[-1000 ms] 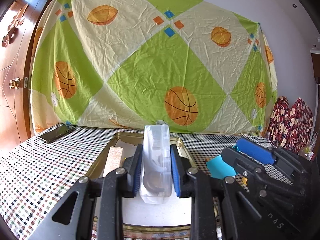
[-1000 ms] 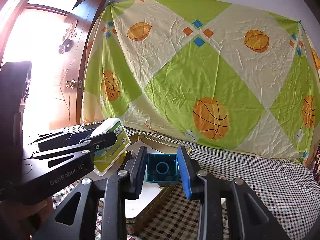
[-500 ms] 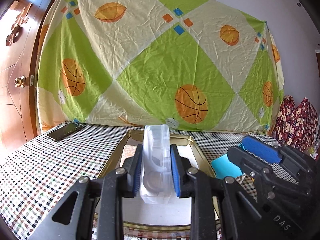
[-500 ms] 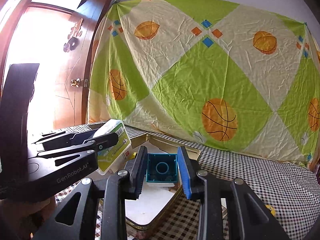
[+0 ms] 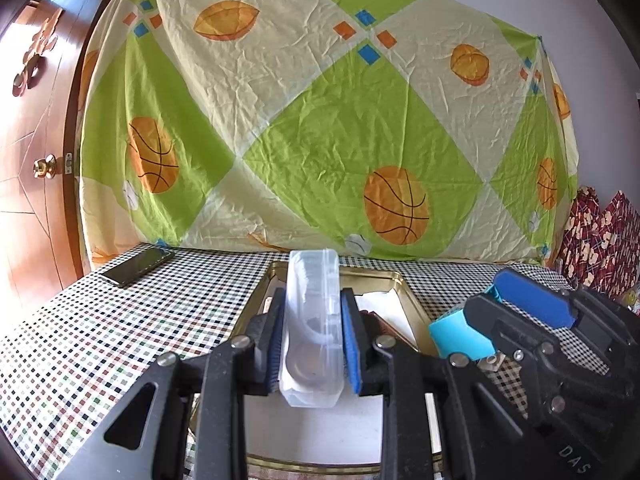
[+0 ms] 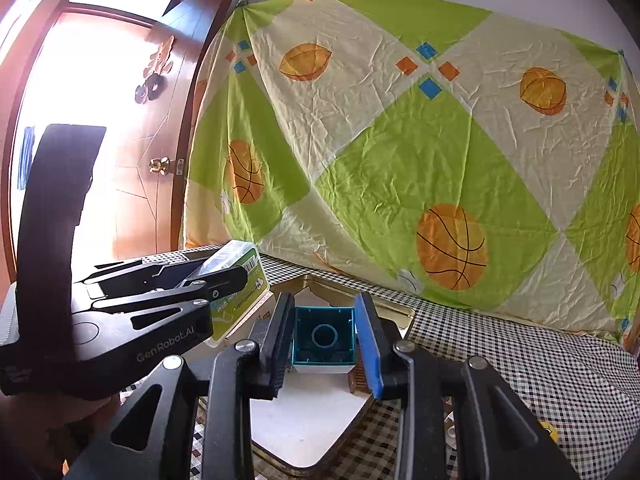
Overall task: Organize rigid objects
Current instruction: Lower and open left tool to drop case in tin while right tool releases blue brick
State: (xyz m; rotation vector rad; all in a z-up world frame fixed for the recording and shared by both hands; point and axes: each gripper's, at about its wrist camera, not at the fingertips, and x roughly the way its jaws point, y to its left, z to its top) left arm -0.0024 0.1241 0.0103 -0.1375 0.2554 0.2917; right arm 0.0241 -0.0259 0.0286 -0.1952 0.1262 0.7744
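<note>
In the left wrist view my left gripper is shut on a clear plastic box, held upright on its narrow edge above the gold metal tray. From the right wrist view the box shows a green label, and the left gripper is at the left. My right gripper is shut on a teal hollow block whose open underside faces the camera, held over the tray's near corner. The left wrist view shows this right gripper and the teal block beside the tray's right rim.
The tray has a white liner and a brown item inside. A dark phone lies on the checked tablecloth at far left. A green patterned sheet hangs behind. A small yellow thing lies at right.
Both grips are unchanged. The views have drifted slightly, and a pale block at the tray's left side has gone out of sight behind my left gripper's finger.
</note>
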